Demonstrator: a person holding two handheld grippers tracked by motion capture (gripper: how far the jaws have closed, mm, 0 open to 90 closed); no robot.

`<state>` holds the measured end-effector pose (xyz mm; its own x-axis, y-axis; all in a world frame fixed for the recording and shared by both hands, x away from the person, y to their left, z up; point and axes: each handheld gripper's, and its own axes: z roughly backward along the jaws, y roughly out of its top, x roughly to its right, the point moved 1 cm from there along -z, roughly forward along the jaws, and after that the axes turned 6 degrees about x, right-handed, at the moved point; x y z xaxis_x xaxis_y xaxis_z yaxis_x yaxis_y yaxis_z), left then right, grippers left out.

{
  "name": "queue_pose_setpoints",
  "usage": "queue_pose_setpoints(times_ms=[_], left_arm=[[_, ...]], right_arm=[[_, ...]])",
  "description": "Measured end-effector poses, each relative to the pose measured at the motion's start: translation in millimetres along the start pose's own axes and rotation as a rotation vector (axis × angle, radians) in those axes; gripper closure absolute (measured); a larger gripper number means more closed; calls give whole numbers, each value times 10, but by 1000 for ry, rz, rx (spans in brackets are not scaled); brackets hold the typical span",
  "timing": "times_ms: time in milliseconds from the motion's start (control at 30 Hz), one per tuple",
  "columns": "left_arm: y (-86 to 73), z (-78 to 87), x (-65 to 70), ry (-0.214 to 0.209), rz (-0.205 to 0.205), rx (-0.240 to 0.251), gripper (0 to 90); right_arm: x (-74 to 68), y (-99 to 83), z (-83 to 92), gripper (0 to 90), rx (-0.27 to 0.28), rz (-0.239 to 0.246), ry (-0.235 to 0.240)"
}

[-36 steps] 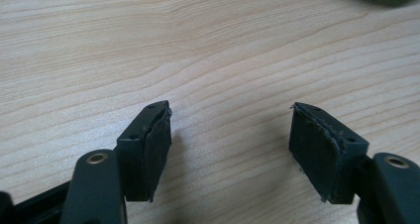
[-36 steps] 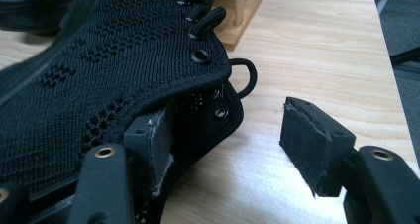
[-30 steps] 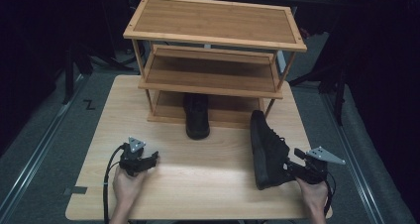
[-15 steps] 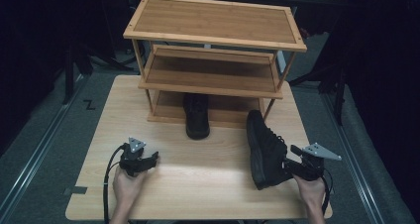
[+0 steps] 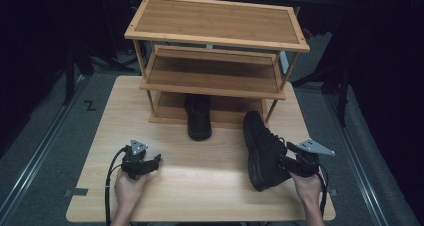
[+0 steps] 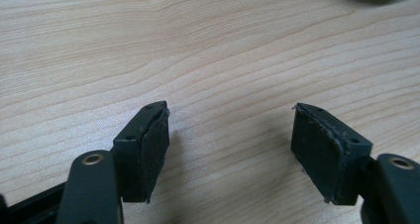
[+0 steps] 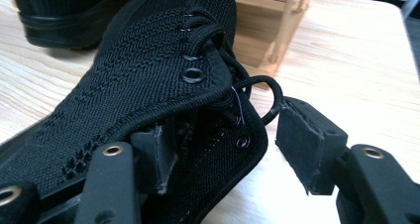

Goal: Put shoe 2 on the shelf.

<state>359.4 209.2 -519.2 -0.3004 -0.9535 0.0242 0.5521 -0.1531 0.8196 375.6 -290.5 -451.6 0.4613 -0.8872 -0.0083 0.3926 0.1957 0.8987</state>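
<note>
The right tongs (image 5: pixel 285 162) are sitting half-parted astride the collar of a black boot (image 5: pixel 261 148), one jaw inside it, on the desk (image 5: pixel 200 186) before the shelf rack (image 5: pixel 215 36). The left tongs (image 5: pixel 150 163) are gaping wide, empty, well apart.

Black left gripper (image 5: pixel 150 162), grey triangular plate, trailing black cable.

Dim high view with dark surroundings and a pale glare patch on the table (image 5: pixel 210 178); both gripper views bright, sharp
</note>
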Motion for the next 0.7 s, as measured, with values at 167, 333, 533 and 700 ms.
queue_pose_setpoints(times_ms=[167, 333, 533, 700], left_arm=[[0, 0, -1, -1, 1, 0, 315], [0, -1, 3, 2, -5, -2, 314], [0, -1, 4, 2, -5, -2, 314], [0, -2, 6, 3, -5, -2, 313]], right_arm=[[-76, 39, -61, 408, 12, -4, 29], [-150, 85, -129, 423, -3, -7, 40], [-231, 92, -246, 455, -61, 23, -16], [-290, 106, -281, 456, -65, 16, 18]])
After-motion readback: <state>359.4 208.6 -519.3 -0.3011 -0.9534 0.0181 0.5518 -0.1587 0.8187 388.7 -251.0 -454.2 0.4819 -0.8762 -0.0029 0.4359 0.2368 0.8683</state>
